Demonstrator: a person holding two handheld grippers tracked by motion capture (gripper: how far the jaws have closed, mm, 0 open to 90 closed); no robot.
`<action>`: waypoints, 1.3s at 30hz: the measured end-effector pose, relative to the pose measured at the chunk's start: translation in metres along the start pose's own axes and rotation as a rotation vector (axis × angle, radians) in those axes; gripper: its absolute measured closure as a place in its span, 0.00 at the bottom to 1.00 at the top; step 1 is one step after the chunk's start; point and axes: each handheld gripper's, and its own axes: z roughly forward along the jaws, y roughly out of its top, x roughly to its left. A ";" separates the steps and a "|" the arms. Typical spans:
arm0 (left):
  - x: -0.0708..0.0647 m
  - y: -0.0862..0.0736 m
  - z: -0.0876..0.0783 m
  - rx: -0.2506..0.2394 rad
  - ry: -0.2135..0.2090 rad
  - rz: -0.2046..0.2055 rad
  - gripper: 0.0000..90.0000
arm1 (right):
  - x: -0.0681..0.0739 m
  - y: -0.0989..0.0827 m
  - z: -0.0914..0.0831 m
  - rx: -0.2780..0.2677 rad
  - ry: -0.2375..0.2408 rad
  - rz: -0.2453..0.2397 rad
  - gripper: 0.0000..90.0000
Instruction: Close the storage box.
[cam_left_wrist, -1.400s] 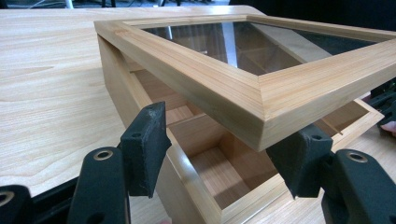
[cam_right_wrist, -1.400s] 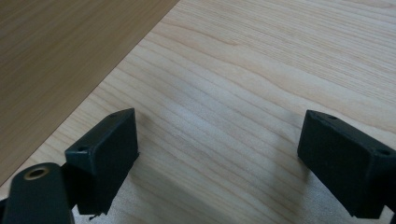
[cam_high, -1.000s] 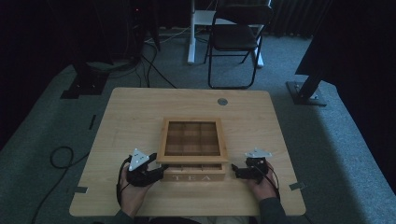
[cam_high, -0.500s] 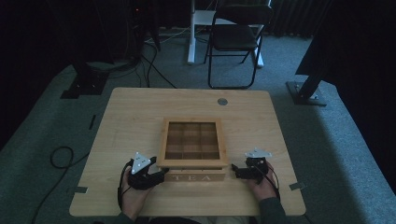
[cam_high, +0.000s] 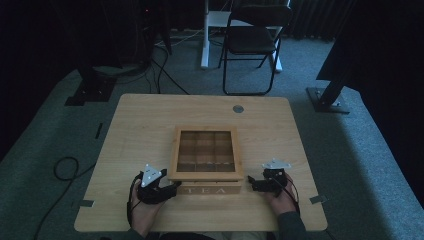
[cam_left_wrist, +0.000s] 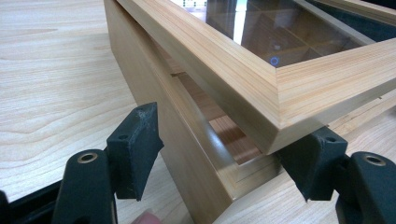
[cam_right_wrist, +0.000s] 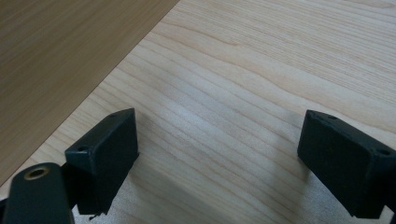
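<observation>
We see the tabletop (cam_high: 150, 125) carrying a wooden tea box (cam_high: 206, 160) near its 6 o'clock edge, centred, "TEA" lettered on its front. Its glass-paned lid (cam_left_wrist: 261, 70) sits lifted slightly at the near corner (a gap shows beneath it). At the box's 8 o'clock our left claw (cam_left_wrist: 229, 158) spreads wide around that corner, one jaw under the lid's edge. At 4 o'clock our right claw (cam_right_wrist: 217, 158) gapes apart over bare wood, beside the box.

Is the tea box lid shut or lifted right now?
Lifted slightly: the lid stands above the box corner, with a gap showing inside.
</observation>
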 end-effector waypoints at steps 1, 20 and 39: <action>-0.001 0.000 0.000 -0.001 -0.006 -0.001 0.36 | 0.000 0.000 0.000 0.000 0.000 0.000 0.13; -0.015 -0.008 0.002 0.052 -0.025 0.038 0.27 | 0.000 0.000 0.000 0.001 0.000 0.001 0.13; -0.016 -0.013 0.001 0.044 -0.041 -0.008 0.24 | 0.000 0.000 0.000 0.000 0.000 0.000 0.13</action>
